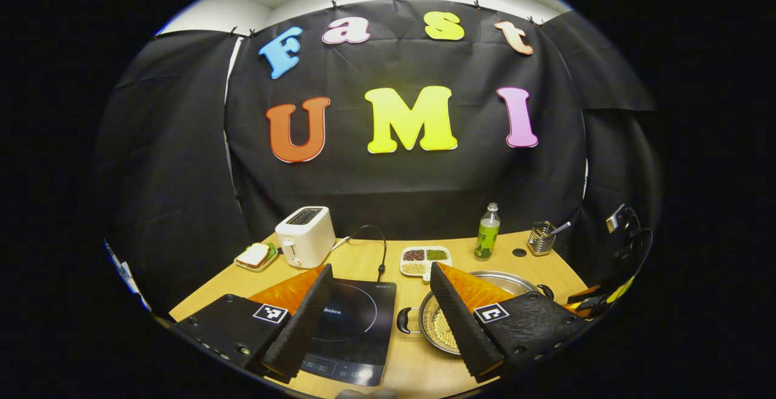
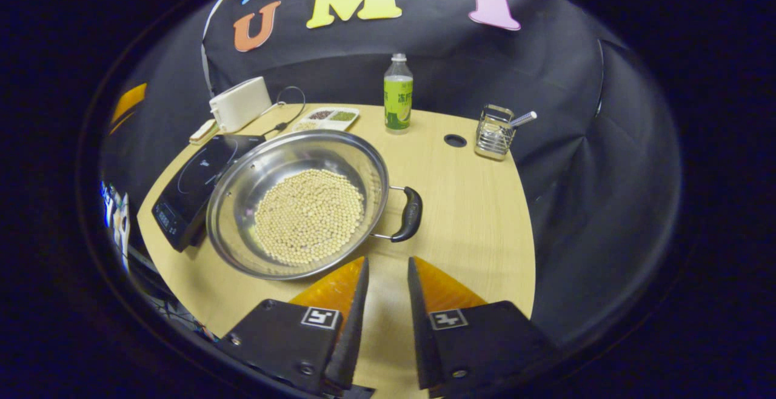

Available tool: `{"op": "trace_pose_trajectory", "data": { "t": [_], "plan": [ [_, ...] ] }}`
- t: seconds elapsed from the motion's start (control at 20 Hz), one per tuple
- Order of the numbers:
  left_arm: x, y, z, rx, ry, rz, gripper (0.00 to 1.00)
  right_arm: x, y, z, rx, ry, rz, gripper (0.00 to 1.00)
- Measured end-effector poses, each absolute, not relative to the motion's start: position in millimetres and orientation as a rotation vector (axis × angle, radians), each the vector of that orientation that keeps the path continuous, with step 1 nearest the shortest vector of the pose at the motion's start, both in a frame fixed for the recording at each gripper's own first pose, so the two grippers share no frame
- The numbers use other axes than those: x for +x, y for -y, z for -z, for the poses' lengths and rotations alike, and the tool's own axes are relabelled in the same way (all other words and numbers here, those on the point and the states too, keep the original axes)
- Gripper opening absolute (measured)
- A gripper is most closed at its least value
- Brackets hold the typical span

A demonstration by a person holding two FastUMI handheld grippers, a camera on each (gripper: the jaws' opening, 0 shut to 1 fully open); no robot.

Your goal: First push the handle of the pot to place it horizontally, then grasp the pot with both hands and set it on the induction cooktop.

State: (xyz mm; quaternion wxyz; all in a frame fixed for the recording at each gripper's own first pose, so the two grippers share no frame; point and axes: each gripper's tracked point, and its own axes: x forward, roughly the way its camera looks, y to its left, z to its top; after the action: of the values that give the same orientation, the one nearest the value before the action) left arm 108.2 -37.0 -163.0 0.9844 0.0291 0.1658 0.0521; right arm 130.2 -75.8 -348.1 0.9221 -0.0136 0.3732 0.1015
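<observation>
Right gripper (image 2: 383,290), jaws narrowly open, empty: nudge pot (image 2: 297,202) handle (image 2: 407,214) sideways w/ one fingertip; left gripper (image 1: 382,302) wide open.

My right hand-held gripper (image 2: 386,265) hovers with jaws slightly parted, just short of the pot (image 2: 297,202) of beans on the worktop (image 2: 473,205); its black handle (image 2: 409,214) points right, induction cooktop (image 2: 194,187) alongside.

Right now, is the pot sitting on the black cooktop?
No, the pot rests on the wooden table, beside the cooktop.
</observation>
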Motion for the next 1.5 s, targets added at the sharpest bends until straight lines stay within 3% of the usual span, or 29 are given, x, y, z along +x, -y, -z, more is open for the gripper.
{"op": "trace_pose_trajectory", "data": {
  "t": [0.15,0.45,0.65,1.2,1.25,1.5],
  "plan": [
    [110,40,202,0.042,-0.415,-0.061,0.96,133,67,339,-0.011,-0.723,-0.2,0.85],
    [124,52,284,-0.022,-0.57,-0.007,0.96,162,61,342,0.009,-0.709,-0.183,0.98],
    [140,62,336,-0.035,-0.675,0.002,0.96,183,62,361,0.02,-0.748,-0.176,0.96],
    [169,75,392,-0.031,-0.794,-0.01,0.96,215,61,399,0.051,-0.845,-0.175,0.97],
    [171,72,393,-0.019,-0.798,-0.019,0.96,216,61,401,0.056,-0.854,-0.176,0.84],
    [174,65,400,0.009,-0.842,-0.021,0.72,217,63,402,0.069,-0.912,-0.145,0.72]
  ]
}}
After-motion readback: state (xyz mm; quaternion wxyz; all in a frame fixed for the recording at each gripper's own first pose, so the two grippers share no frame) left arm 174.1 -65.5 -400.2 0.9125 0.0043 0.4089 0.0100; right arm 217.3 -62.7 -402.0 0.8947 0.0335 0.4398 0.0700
